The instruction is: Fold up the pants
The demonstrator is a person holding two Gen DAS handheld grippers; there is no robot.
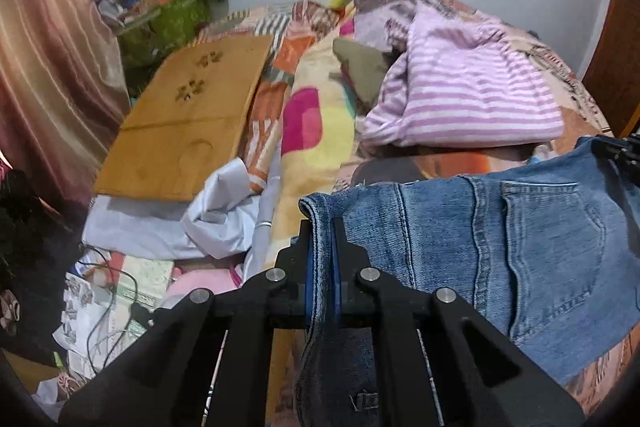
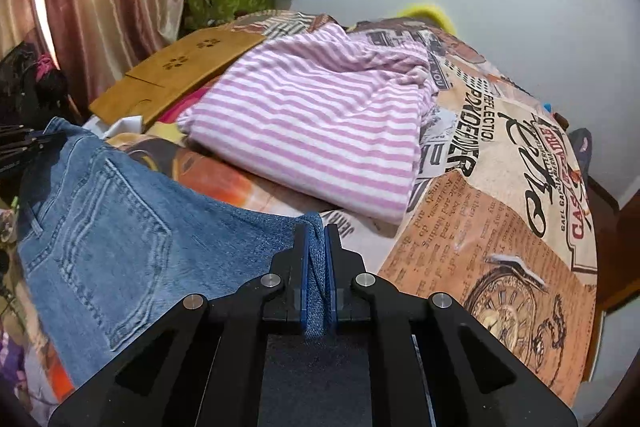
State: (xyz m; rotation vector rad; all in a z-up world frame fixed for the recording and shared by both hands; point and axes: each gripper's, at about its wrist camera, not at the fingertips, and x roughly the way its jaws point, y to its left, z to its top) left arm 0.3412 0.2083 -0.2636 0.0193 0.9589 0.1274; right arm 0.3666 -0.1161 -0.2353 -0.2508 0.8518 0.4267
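The pants are blue denim jeans (image 1: pixel 500 247), held up above the bed and stretched between both grippers, back pocket facing the cameras. My left gripper (image 1: pixel 323 227) is shut on one edge of the jeans' top, with denim hanging down between its fingers. My right gripper (image 2: pixel 316 231) is shut on the opposite edge of the jeans (image 2: pixel 120 235). The right gripper's tip shows at the far right of the left wrist view (image 1: pixel 618 151). The left gripper's tip shows at the far left of the right wrist view (image 2: pixel 28 143).
A folded pink-and-white striped garment (image 2: pixel 312 131) lies on the bed's printed cover (image 2: pixel 500 227) beyond the jeans. A wooden lap tray (image 1: pixel 188 115) lies at the left. A colourful blanket (image 1: pixel 312 131), grey cloth (image 1: pixel 176 223), papers and cables clutter the left side. Curtain (image 1: pixel 48 67) hangs left.
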